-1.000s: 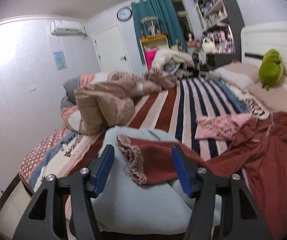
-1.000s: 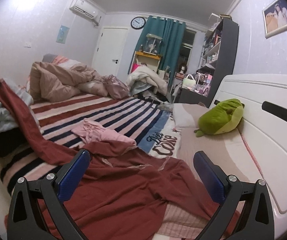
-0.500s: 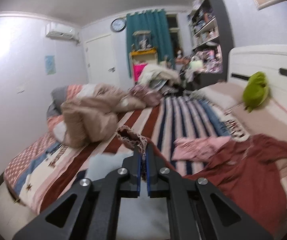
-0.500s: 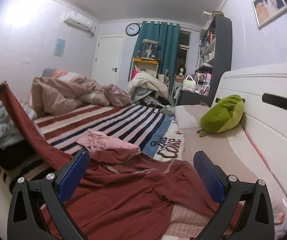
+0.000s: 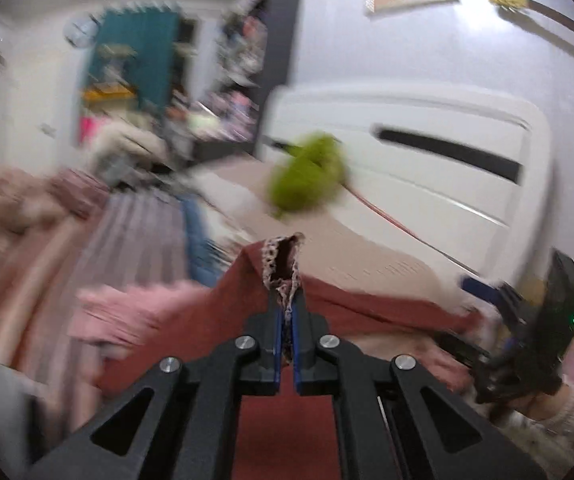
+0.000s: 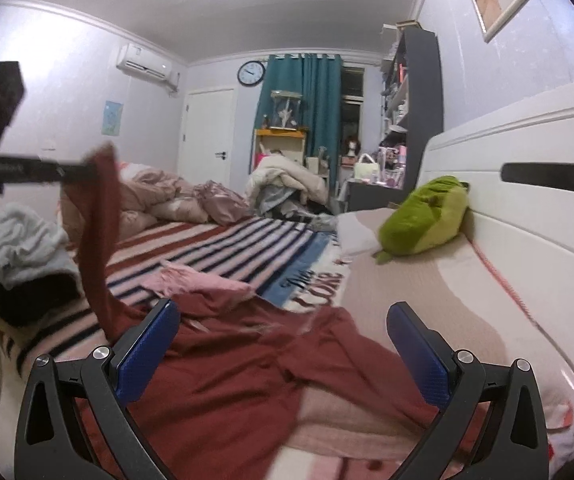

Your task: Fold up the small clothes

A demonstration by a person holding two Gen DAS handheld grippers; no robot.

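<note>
A dark red garment [image 6: 223, 376] lies spread on the bed in front of me. My left gripper [image 5: 285, 312] is shut on its lace-trimmed cuff [image 5: 283, 264] and holds it in the air; the sleeve [image 6: 99, 224] hangs from the gripper [image 6: 83, 170] down to the bed in the right wrist view. My right gripper [image 6: 283, 340] is open and empty, low over the garment's body; it also shows in the left wrist view [image 5: 503, 308]. A small pink garment [image 6: 195, 282] lies crumpled just beyond the red one.
A green plush toy [image 6: 423, 216] rests against the white headboard [image 6: 527, 208]. A light blue cloth [image 6: 27, 248] lies on a dark pile at the left. Crumpled beige bedding [image 6: 159, 196] fills the far left of the striped bedspread [image 6: 223, 248].
My left gripper closed on the lace cuff, lifted the sleeve and swung right toward the headboard; its view is blurred. My right gripper stayed open over the garment.
</note>
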